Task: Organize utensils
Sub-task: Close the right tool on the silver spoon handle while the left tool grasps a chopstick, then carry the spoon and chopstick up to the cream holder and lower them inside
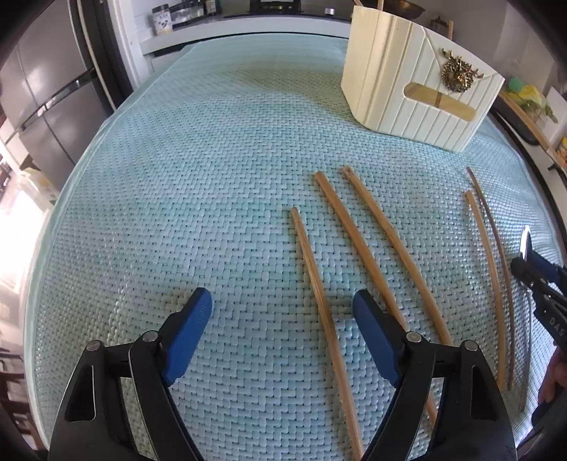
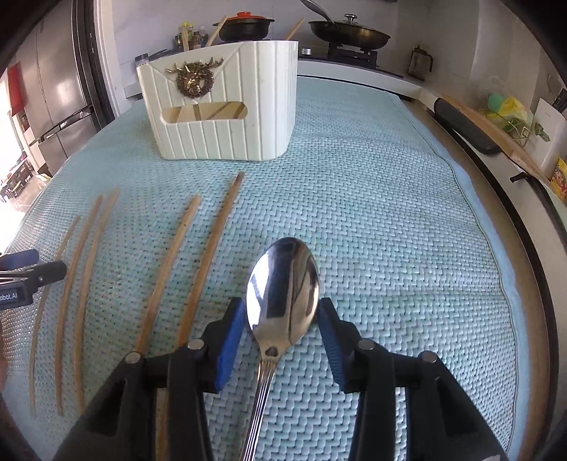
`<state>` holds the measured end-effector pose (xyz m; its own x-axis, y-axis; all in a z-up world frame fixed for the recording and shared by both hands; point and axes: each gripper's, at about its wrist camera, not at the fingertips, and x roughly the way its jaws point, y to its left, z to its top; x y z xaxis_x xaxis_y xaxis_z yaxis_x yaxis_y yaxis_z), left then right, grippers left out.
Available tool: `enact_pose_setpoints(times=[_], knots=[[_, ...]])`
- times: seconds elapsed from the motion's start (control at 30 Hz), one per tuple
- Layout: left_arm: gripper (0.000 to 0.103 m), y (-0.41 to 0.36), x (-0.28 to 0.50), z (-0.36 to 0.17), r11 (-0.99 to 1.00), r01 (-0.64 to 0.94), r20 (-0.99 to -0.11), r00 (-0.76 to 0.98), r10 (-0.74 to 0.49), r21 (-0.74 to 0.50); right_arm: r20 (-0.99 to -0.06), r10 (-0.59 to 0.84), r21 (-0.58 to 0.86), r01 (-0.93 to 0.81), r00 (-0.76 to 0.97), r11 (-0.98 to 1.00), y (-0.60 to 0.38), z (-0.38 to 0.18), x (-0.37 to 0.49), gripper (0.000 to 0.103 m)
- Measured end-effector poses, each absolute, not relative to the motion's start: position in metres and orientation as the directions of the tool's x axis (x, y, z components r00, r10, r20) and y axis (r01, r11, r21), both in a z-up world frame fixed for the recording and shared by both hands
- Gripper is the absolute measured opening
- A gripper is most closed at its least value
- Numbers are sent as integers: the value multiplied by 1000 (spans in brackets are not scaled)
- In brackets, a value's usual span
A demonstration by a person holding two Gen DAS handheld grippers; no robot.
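Note:
Several wooden chopsticks (image 1: 358, 244) lie side by side on the light-blue woven mat (image 1: 198, 184); they also show in the right wrist view (image 2: 170, 262). A cream utensil caddy (image 1: 418, 78) with a gold emblem stands at the far right, and centre-left in the right wrist view (image 2: 226, 106). My left gripper (image 1: 281, 305) is open and empty above the near ends of the chopsticks. My right gripper (image 2: 281, 315) is shut on a steel spoon (image 2: 283, 287), its pads pressing the sides of the bowl, handle toward the camera. The spoon's tip shows at the right edge of the left wrist view (image 1: 524, 241).
A fridge (image 2: 53, 106) stands at the left. A counter behind the mat carries a black pot (image 2: 244, 26) and a frying pan (image 2: 349, 33). A wooden board and yellow-green items (image 2: 506, 110) sit along the right edge. The mat's right half (image 2: 407, 230) is bare.

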<state>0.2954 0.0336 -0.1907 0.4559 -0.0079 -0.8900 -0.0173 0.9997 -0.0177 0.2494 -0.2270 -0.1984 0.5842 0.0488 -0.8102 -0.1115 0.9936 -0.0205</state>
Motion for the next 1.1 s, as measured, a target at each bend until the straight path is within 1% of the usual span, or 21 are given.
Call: enact_pose_setpoints(times=[0.1,0.2,0.23,0.27,0.3,0.33,0.37,0.47,0.67,0.87,1.1], knots=[[76,34,303,-190,1000,-5,-895,446,-11,-14,-807,48,-17,-104,588,994,-228,-198,255,43],[68,30,305,-189,1000,10,-893,449,-17,-14,-806,49,-17,-105,590,994,-228,-198,258,43],[56,28,306,-187,1000,20,-891,453,-23,-16,-803,48,-20,-108,594,994,-228,-198,259,43],[41,26,307,-186,1000,25,-889,456,-23,-13,-801,49,-22,-112,597,993,-228,-199,260,43],[33,23,308,-185,999,31,-889,456,-38,-27,-797,51,-22,-112,602,993,-228,-199,261,42],[17,23,309,-185,999,34,-890,453,-51,-40,-794,52,-22,-115,605,993,-227,-199,259,42],[8,24,311,-185,998,33,-890,452,-67,-58,-793,56,-22,-120,606,993,-227,-199,263,42],[4,34,315,-186,990,19,-880,456,-132,-139,-788,80,0,-129,610,992,-230,-199,266,42],[4,50,299,-163,976,14,-819,542,-189,-216,-733,170,92,-151,659,984,-244,-181,252,42],[4,51,267,-118,969,53,-739,637,-220,-243,-652,242,145,-196,718,970,-252,-144,222,42],[4,45,231,-72,957,95,-651,714,-257,-273,-582,263,119,-240,769,963,-251,-106,183,42]])
